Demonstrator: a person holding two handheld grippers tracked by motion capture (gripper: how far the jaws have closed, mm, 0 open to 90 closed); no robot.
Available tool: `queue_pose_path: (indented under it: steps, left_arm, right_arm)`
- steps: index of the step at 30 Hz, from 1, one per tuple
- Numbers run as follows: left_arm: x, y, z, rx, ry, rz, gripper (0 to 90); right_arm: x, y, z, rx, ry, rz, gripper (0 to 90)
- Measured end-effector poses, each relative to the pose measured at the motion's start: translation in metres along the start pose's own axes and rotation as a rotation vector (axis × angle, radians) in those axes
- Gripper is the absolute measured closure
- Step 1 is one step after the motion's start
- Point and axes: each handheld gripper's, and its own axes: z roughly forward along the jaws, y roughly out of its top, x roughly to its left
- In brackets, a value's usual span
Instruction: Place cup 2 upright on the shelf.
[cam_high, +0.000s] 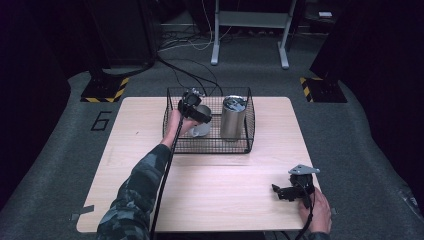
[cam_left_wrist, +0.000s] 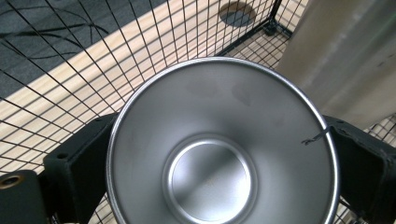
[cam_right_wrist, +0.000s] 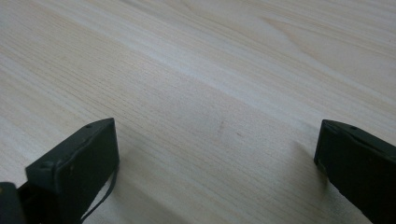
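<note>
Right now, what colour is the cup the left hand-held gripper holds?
Silver, bare shiny metal; the cup shows best in the left gripper view.

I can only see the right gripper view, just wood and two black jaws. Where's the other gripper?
Observer: The left gripper is inside a black wire basket at the far side of the table.
Operator: Is it holding something?
Observer: Yes, its jaws sit on either side of a shiny metal cup, pressed against the walls.
Operator: Is the cup full?
Observer: No, the left gripper view looks straight into it and it's empty.
Operator: Anything else in the basket?
Observer: A tall metal canister stands upright beside the cup.
Operator: And my gripper?
Observer: The right gripper rests open near the table's near right corner.
</note>
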Motion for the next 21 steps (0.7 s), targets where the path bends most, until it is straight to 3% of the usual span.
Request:
queue_pose_path:
  steps: [6, 21]
  left_arm:
    - [0.0016, -0.0027, 0.0061, 0.032, -0.016, 0.002, 6.0]
    - [-0.0027, -0.0054, 0.0032, 0.035, -0.018, 0.011, 5.6]
  right_arm:
    - [-0.0004, -0.0001, -0.0001, 0.002, 0.000, -0.007, 0.0]
    - [-0.0004, -0.0001, -0.0001, 0.002, 0.000, -0.006, 0.0]
